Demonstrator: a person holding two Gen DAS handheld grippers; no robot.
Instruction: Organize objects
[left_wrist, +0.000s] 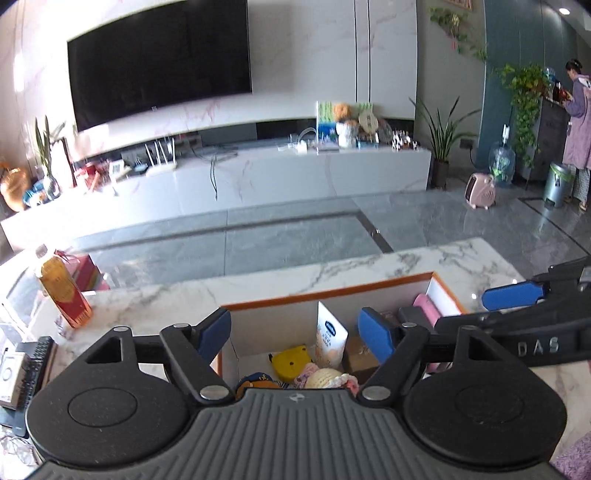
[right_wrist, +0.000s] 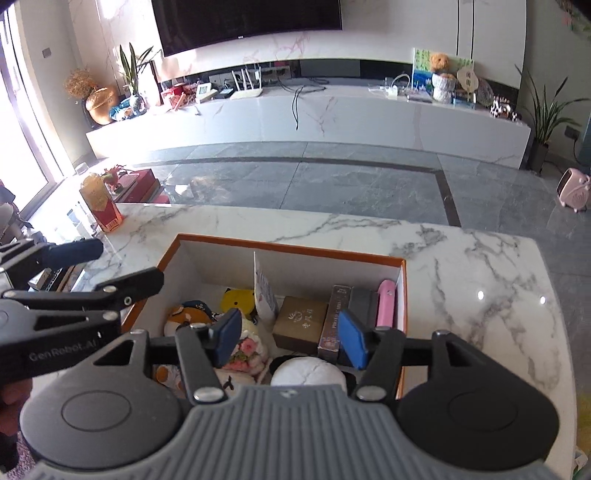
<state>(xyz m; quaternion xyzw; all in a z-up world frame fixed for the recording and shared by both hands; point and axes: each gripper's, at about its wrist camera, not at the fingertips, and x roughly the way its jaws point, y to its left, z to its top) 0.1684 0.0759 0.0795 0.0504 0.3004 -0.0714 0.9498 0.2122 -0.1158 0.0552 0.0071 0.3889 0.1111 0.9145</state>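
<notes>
Orange-rimmed box (right_wrist: 402, 295) of small items directly below both spread, empty tools: left (left_wrist: 295, 332), right (right_wrist: 291, 338).

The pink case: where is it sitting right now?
In the right wrist view the pink case stands against the right wall of the orange-rimmed box, beside a dark grey item; the left wrist view shows it at the box's far right too.
</notes>
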